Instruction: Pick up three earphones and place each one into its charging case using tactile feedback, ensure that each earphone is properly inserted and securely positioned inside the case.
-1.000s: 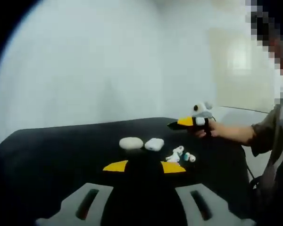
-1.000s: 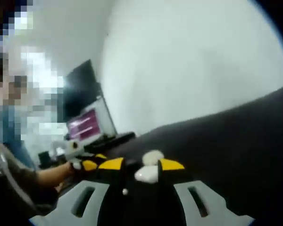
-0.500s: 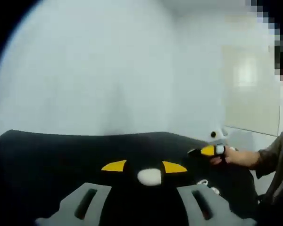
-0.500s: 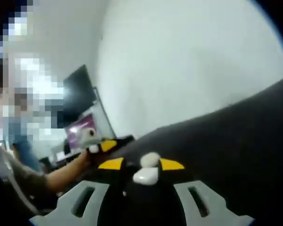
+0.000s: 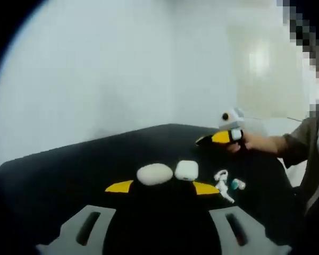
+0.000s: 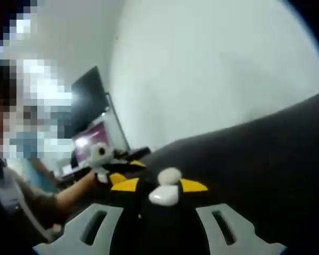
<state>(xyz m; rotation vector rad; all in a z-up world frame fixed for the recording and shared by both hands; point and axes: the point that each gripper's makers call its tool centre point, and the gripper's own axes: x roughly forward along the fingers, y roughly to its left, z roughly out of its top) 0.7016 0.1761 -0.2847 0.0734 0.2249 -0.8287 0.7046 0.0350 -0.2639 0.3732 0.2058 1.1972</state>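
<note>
Presently, the loose white earphones [image 5: 225, 184] lie right of the square white charging case [image 5: 186, 170], nearer the right gripper [image 5: 219, 138], jaw state indeterminate; the left gripper [image 5: 160, 187] hangs open-jawed, holding nothing.

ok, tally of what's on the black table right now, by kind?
Charging cases: 2, an oval one and a squarer one.
Loose earphones: a small cluster, too blurred to count.
Total: 2 cases, plus the earphone cluster, all on the black table.
</note>
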